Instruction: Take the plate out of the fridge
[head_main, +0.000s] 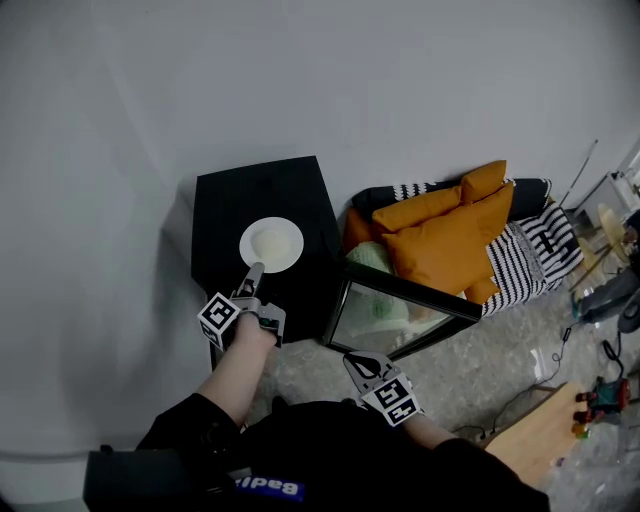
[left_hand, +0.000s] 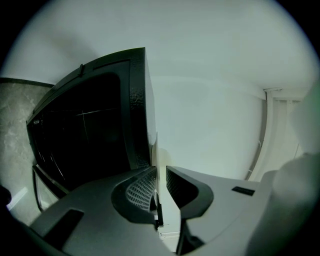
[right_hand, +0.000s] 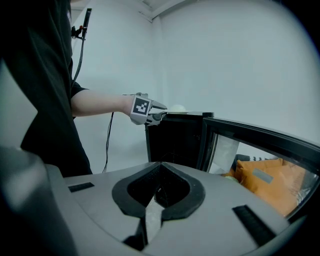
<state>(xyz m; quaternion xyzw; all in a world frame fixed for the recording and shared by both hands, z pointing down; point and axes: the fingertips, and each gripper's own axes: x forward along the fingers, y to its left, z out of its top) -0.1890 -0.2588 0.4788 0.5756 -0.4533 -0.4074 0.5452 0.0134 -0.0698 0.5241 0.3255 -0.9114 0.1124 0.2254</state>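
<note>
The left hand-held gripper (head_main: 255, 269) gapes slightly around the plate (head_main: 272, 244) rim; right hand-held gripper (head_main: 351, 359) closed, empty.

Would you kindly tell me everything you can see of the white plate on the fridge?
The plate is round, white and smooth, ceramic by its look, shallow, with nothing visible on it. It lies flat on the top of the black fridge. Its near rim sits between the slightly parted jaws of the left gripper, which do not appear clamped on it.
</note>
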